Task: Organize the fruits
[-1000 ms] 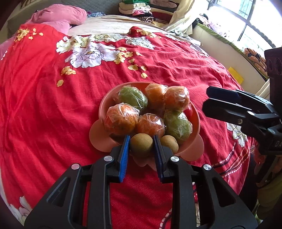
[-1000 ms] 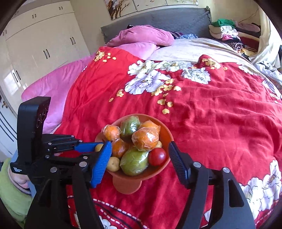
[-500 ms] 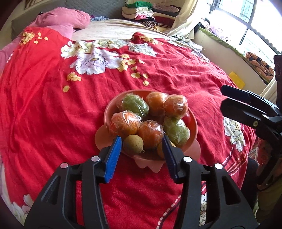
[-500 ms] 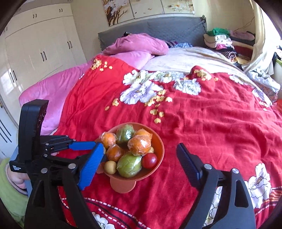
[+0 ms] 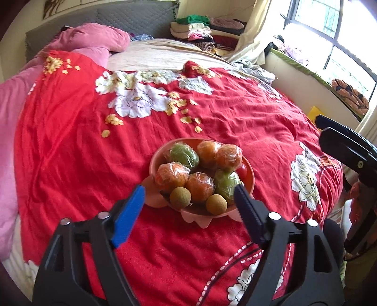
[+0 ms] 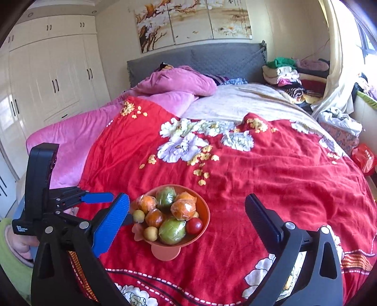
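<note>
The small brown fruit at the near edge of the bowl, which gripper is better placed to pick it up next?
Probably the left. The left gripper is open and points straight at the small brown fruit at the bowl edge. The right gripper is open too, but sits further back.

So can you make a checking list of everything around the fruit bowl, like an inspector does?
Surface: red flowered quilt on a bed, wrinkled.
Job's things: pink footed fruit bowl standing upright on the quilt, heaped with plastic-wrapped oranges, wrapped green fruits, two small brown fruits at the near rim, one red tomato.
Clutter: pink blanket; folded clothes pile by the headboard.
Grippers: left gripper open, empty, short of the bowl; right gripper open, empty.
Cables: nothing seen.
Surroundings: white wardrobe, wall painting, window.
</note>
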Motion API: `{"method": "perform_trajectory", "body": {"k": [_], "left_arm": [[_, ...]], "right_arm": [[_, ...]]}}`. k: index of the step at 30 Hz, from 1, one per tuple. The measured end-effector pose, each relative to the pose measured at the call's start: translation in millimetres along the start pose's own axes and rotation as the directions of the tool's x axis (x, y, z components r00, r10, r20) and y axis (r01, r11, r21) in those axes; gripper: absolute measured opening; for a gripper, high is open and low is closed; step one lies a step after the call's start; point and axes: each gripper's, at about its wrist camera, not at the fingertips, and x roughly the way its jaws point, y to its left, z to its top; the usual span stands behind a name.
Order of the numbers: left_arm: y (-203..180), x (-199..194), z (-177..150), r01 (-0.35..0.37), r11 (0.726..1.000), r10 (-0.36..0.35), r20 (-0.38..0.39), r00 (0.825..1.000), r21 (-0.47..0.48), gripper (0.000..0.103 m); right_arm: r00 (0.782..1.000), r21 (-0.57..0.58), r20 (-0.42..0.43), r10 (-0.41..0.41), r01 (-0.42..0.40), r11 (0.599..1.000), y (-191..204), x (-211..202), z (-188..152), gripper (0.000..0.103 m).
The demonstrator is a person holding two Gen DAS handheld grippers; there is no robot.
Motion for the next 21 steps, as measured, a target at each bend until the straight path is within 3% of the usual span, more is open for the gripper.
{"method": "perform_trajectory", "body": {"k": [7,15,21], "left_arm": [[4,-25,-6,-0.052,0.997,0.054,0.043,0.998,-0.05,0.093],[6,-62,-15,-0.085,0.989,0.099,0.119,0.988,-0.118,0.093],[7,-74,-29,-0.104,0.983,0.123,0.124,0.985,-0.149,0.093]], "right_arm": [[0.998,-0.028,0.046,-0.045,0.046,0.999,10,-22,-5,0.098],[0.995,-0.013,0.059,-0.079,0.08,0.997,12,-40,-18,0.098],[0.993,-0.013,0.057,-0.108,0.109,0.994,15,-51,-30,0.098]]}}
